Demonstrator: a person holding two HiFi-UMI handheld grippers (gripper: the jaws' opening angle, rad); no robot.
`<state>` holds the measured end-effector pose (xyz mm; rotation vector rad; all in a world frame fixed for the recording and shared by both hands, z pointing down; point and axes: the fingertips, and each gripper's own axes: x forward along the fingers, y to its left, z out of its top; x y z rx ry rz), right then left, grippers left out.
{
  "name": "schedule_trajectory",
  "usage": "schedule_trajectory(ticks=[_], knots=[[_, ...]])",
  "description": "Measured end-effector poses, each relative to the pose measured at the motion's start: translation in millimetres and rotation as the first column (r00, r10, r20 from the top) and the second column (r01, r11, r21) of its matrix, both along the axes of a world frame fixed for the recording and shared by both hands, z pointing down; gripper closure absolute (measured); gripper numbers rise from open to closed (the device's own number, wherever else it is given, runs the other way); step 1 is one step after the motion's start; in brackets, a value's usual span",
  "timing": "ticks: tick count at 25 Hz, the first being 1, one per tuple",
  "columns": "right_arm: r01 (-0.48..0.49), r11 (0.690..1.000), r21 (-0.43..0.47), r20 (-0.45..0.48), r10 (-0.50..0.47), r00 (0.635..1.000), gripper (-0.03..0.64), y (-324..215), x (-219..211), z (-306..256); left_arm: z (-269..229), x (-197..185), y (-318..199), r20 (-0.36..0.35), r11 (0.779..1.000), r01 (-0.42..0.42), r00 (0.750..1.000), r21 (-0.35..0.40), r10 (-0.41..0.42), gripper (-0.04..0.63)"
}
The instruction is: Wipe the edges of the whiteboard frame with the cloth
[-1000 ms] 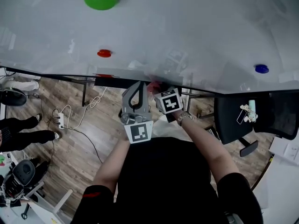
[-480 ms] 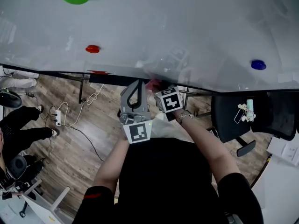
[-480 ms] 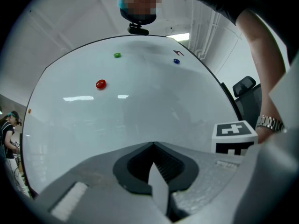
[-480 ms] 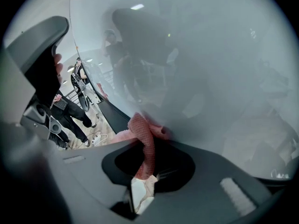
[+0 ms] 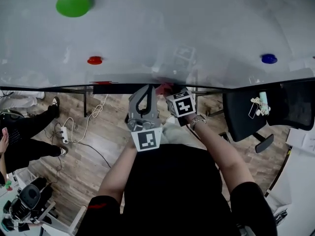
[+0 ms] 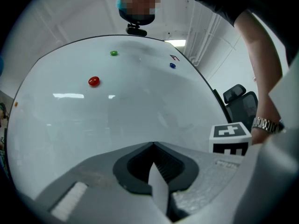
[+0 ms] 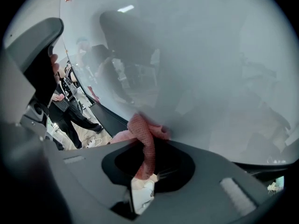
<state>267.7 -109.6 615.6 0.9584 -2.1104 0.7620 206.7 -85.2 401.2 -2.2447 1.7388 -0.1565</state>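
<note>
The whiteboard [image 5: 162, 28] fills the top of the head view, and its dark lower frame edge [image 5: 115, 88] runs across the middle. My right gripper [image 5: 168, 90] is shut on a pink cloth [image 5: 164, 87] and holds it against that lower edge. In the right gripper view the cloth [image 7: 142, 129] bunches between the jaws of the right gripper [image 7: 145, 146], touching the board just above the frame [image 7: 108, 116]. My left gripper [image 5: 144, 89] is close beside it on the left, shut and holding nothing; its own view shows the left gripper [image 6: 153, 146] pointing at the board.
Green [image 5: 74, 4], red [image 5: 94, 60] and blue [image 5: 268, 58] magnets sit on the board. Below it are a black office chair [image 5: 246, 122] at the right, a power strip with cables [image 5: 64, 130] on the wooden floor, and a person's legs [image 5: 24, 134] at the left.
The cloth and both grippers have slid to the right along the lower frame edge, farther from the red magnet. The person's legs at the left have shifted.
</note>
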Motion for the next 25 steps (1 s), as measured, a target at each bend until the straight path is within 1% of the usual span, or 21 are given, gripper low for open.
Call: schedule_trajectory(ticks=[3,7,12,17,20,23,25], knots=[[-0.024,1.000,-0.009,-0.004,0.024,1.000,0.557,0,5,2,1,1,1,-0.001,0.999,-0.037,0.999,-0.004,0.037,0.598],[-0.039,0.999,0.004,-0.008,0.039,0.999,0.557,0,6,4,6,3,1,-0.014,0.997,-0.083,0.996,0.000,0.083,0.598],[-0.053,0.999,0.004,-0.019,0.053,0.998,0.557,1,10,3,11,9,4,-0.008,0.993,-0.119,0.993,-0.017,0.119,0.598],[-0.057,0.998,0.001,-0.015,0.057,0.998,0.557,0,11,1,7,9,2,0.004,0.992,-0.122,0.992,-0.014,0.123,0.598],[-0.052,0.999,-0.003,-0.029,0.052,0.998,0.557,-1,14,2,6,9,0,-0.005,0.994,-0.108,0.994,-0.017,0.107,0.598],[-0.029,1.000,-0.010,-0.044,0.029,0.999,0.557,1,20,4,6,16,1,-0.018,0.995,-0.102,0.995,-0.024,0.101,0.598],[-0.021,1.000,-0.013,-0.046,0.020,0.999,0.557,-1,24,4,7,23,2,-0.012,0.994,-0.105,0.994,-0.027,0.105,0.598]])
